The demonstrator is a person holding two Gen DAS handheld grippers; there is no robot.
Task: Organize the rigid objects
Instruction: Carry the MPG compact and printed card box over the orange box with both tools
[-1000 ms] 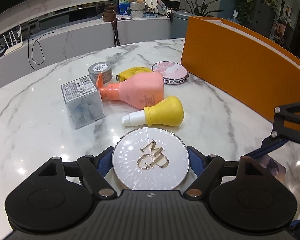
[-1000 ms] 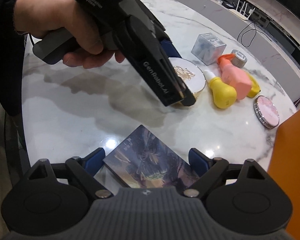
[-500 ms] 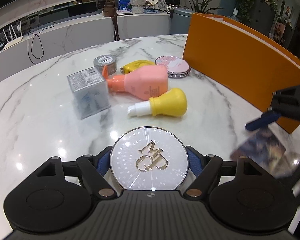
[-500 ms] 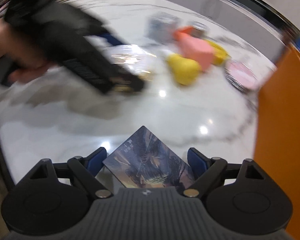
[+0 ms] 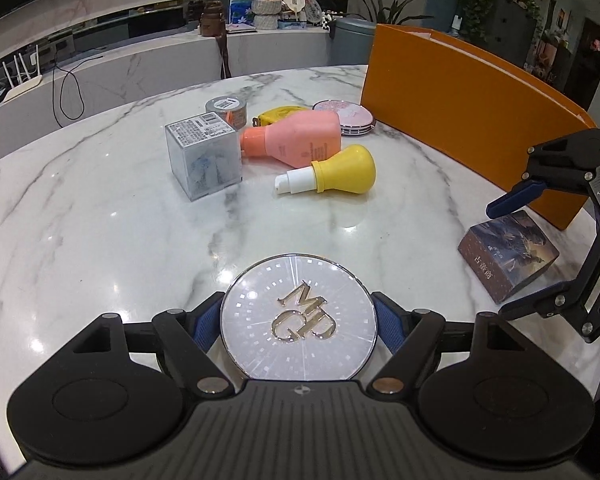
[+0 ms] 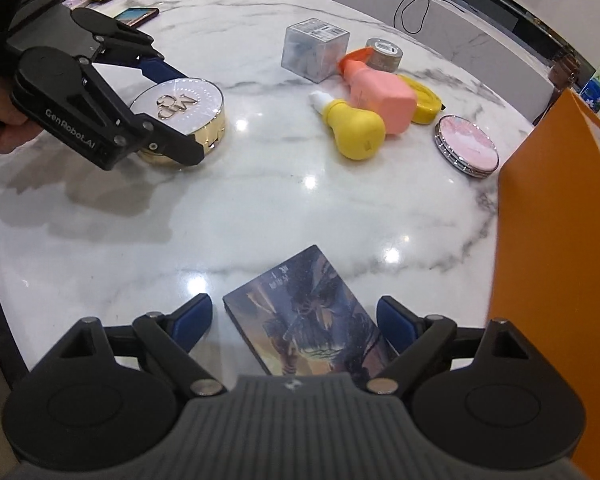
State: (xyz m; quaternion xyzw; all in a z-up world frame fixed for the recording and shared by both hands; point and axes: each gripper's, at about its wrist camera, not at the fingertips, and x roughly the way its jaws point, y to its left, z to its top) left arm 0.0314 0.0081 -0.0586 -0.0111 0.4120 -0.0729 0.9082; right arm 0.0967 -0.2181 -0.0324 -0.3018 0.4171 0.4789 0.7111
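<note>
The left gripper [image 5: 299,330] has the round compact [image 5: 299,326] square between its blue pads, which sit against the rim on both sides: a grip, with the compact resting on the marble table [image 5: 100,216]. Being round it has no long axis, and its gold wall looks hard and slick, so the hold depends on the pads staying on the widest line. Ahead of this gripper lie a clear cube [image 5: 203,156], a pink bottle [image 5: 296,140] and a yellow bottle [image 5: 336,175], both on their sides. The right gripper [image 6: 292,326] is opening around the flat box [image 6: 312,316]; a gap shows at its left pad, so the box lies loose on the table, its long axis running away and slightly left. The orange bin [image 6: 560,240] stands just right of it, nearer this hand.
</note>
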